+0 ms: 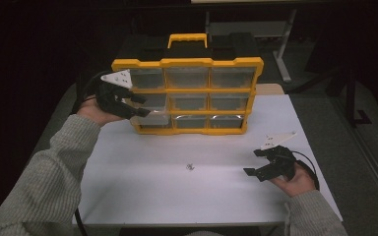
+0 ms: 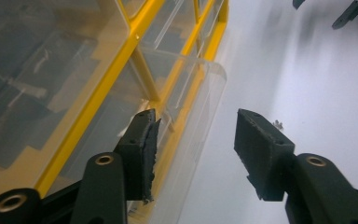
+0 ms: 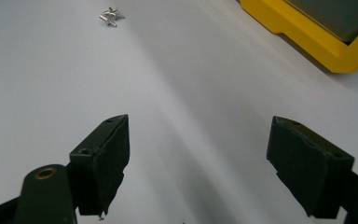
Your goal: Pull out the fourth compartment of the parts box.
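Organiser case (image 1: 187, 96), yellow-framed with clear drawers, stands upright at the table's (image 1: 142, 196) far edge; left gripper (image 1: 139, 109) at its lower-left drawer, forearm reaching in, right gripper (image 1: 254, 163) low near small metal screws (image 1: 190, 167). Left gripper view: jaws half open around a pulled-out transparent drawer's (image 2: 200, 107) rounded rim, pads not pressing. Right gripper view: jaws wide, holding nothing, over matte white tabletop.

A white tabletop (image 1: 142, 182) carries a few small metal screws (image 1: 190, 167) near its middle; dark floor (image 1: 354, 162) lies around.
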`<move>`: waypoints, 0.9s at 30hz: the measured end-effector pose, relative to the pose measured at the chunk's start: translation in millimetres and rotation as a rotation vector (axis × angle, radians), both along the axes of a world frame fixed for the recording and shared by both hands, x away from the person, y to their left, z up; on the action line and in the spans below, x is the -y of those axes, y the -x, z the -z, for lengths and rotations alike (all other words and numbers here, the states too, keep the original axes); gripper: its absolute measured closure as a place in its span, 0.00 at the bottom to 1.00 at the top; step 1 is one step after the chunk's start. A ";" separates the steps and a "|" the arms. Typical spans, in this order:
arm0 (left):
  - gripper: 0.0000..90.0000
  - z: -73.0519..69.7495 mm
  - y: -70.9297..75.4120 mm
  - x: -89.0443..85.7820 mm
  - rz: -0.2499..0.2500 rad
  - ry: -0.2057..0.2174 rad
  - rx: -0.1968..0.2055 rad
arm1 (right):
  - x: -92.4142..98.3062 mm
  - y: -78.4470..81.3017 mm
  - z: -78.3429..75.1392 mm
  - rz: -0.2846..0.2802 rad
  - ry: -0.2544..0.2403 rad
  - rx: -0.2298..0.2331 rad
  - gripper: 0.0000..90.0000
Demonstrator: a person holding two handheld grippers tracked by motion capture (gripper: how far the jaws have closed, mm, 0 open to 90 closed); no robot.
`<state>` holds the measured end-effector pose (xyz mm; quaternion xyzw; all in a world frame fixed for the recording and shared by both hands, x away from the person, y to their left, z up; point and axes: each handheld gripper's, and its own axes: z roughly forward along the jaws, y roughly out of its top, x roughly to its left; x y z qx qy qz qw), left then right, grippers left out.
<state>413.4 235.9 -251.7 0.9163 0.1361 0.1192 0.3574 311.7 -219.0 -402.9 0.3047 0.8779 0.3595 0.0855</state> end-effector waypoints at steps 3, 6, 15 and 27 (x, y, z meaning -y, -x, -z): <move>0.57 4.1 -2.9 1.1 0.000 -0.023 -0.016 | 0.9 0.2 -0.8 0.003 -0.009 0.004 0.22; 0.58 6.2 -5.3 1.5 0.003 -0.031 -0.022 | 0.5 0.8 -1.0 0.003 -0.009 0.002 0.23; 0.65 13.7 -11.7 3.1 -0.001 -0.049 -0.056 | 0.9 0.0 0.3 -0.002 -0.006 -0.003 0.22; 0.73 19.6 -14.2 2.0 0.004 -0.065 -0.074 | 0.5 -0.9 1.6 -0.012 -0.003 -0.007 0.23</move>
